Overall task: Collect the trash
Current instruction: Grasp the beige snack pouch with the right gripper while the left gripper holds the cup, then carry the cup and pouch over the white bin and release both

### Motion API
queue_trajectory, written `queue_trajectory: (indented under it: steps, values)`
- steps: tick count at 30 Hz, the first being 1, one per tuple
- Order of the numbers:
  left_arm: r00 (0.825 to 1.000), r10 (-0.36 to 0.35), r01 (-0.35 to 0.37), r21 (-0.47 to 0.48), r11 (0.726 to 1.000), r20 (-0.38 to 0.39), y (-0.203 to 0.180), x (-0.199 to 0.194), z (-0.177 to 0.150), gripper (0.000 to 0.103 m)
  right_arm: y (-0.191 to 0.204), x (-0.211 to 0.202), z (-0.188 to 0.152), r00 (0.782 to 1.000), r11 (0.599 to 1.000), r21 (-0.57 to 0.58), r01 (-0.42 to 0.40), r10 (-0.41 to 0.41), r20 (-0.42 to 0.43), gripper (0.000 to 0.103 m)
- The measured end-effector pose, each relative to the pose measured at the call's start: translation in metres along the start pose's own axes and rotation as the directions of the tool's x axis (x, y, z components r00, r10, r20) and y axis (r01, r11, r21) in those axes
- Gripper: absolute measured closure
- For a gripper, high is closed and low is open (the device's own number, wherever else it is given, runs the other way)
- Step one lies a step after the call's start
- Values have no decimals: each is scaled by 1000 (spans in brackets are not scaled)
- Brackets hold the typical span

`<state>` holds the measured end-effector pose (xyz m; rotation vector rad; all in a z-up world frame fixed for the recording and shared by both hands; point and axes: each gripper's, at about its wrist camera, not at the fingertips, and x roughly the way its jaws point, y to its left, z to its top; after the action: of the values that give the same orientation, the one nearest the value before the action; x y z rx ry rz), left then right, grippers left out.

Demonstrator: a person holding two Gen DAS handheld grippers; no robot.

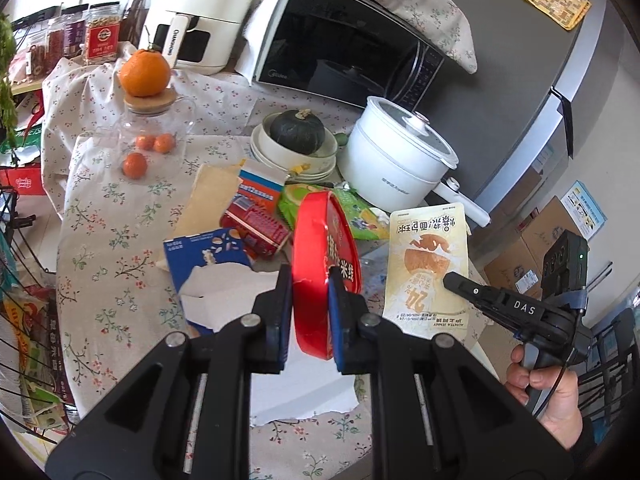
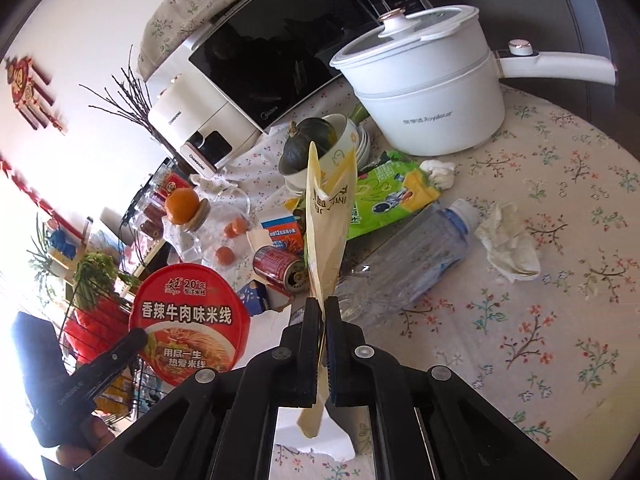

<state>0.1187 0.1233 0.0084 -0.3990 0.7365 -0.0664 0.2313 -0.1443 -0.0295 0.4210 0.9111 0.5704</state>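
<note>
Broadly, a table under a floral tablecloth (image 2: 560,320) fills both views, and along its far side, toward twelve o'clock, stand a black-fronted microwave (image 1: 344,44) with a cloth draped on top and a white air fryer (image 1: 200,12) at its eleven o'clock. A white lidded electric pot (image 2: 424,92) with a long handle sits in front of the microwave, and at its nine o'clock a stack of bowls holds a dark green squash (image 1: 296,130). At the table's left edge, at about eight o'clock in the left wrist view, a black wire basket (image 1: 24,320) holds printed packets. Loose trash lies across the middle: a clear plastic bottle (image 2: 404,264) on its side, a green snack bag (image 2: 384,196) at its twelve o'clock, a crumpled tissue (image 2: 508,244) at its three o'clock, a red drink can (image 2: 280,268) at its nine o'clock, and a torn blue carton (image 1: 208,256). The left gripper (image 1: 310,300) has its fingers drawn narrow, clamped on the rim of a red instant-noodle cup lid (image 1: 320,272) held off the table. The right gripper (image 2: 323,320) is pinched tight on a cream bread wrapper (image 2: 326,236), which stands up from the jaws clear of the cloth, between the can and the bottle.
</note>
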Motion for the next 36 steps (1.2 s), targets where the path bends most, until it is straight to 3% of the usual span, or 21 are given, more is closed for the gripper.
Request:
queue_trajectory:
  steps: [10,17,24,32,36]
  values:
    - [995,-78,85,127,988,-62,-68,21,-20,85,-45,-80,-9,995,996,17,92,-93,37,99]
    - [982,-130,155,199,968,-136,-117,39,-43,85,-88,-132,-28,982,982,51,181,-184,45,99]
    - [958,-165,234,310,921,-234,-170,63,-83,85,-138,-165,-55,959,954,108,280,-282,10,99]
    - [928,-155,296,418,859,-339,-217,92,-135,85,-190,-184,-88,931,918,156,365,-361,-57,99]
    - [917,-140,308,443,842,-373,-230,106,-152,85,-212,-189,-104,917,899,183,399,-388,-91,99]
